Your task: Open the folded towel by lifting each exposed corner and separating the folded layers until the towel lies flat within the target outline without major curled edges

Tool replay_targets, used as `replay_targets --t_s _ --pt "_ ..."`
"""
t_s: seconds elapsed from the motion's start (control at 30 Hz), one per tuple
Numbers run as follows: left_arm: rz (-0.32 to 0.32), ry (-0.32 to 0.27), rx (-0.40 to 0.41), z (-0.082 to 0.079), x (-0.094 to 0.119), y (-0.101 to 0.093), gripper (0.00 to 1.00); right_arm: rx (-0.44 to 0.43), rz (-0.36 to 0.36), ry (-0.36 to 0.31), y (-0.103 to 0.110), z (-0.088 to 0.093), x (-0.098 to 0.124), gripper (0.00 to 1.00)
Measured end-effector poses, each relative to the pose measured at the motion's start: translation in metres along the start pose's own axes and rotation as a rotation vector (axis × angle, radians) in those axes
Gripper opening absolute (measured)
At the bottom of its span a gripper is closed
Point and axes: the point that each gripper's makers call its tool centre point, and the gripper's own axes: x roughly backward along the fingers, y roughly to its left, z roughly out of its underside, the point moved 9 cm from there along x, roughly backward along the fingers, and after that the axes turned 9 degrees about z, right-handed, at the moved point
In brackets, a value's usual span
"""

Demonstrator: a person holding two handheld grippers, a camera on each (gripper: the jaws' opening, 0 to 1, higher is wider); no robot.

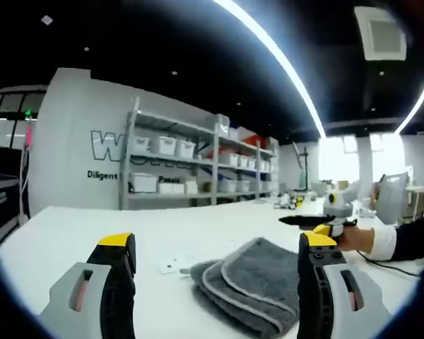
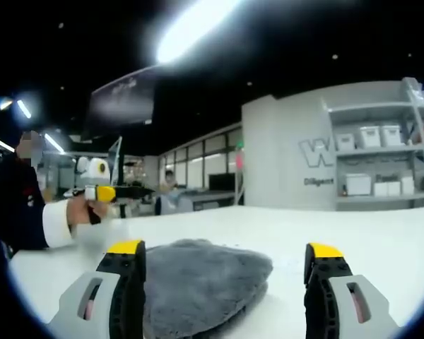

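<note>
Towel (image 1: 251, 281), grey and folded with its pale-trimmed edges stacked, lies on the white table (image 1: 78, 233) just ahead of both tools, between the spread jaws of the right gripper (image 2: 222, 258) and toward the right jaw of the left gripper (image 1: 215, 247). Both grippers are spread wide and grip nothing, probably poised low to reach a corner.

Brightly lit from above by long white ceiling light strips (image 1: 275, 56), blown out to glare in both views (image 2: 191, 28). Soft, faint shadows on the glossy white tabletop (image 1: 71, 233). Strong fisheye bending at edges; slightly blurred throughout, distant grey metal shelving (image 1: 198, 162) softest.
</note>
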Motion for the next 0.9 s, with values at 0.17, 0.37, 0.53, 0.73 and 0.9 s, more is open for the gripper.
replay_targets --t_s 0.17,0.37,0.53,0.73,0.9 --pt "-0.038 0.003 -0.023 0.009 -0.006 0.006 0.93 -0.014 0.004 0.009 0.000 0.003 0.001 0.92" --pt "-0.036 0.016 -0.045 0.026 -0.010 -0.003 0.92 0.002 0.008 0.020 0.006 0.006 0.002 0.92" --pt "-0.018 -0.011 0.045 0.036 -0.011 -0.010 0.92 0.014 0.004 0.031 0.012 0.012 0.003 0.90" --pt "-0.081 -0.044 0.042 0.045 -0.006 -0.012 0.89 -0.039 -0.003 0.034 0.013 0.019 0.001 0.88" --pt "-0.069 -0.012 0.035 0.053 -0.014 -0.017 0.90 -0.044 -0.003 0.028 0.014 0.023 -0.003 0.85"
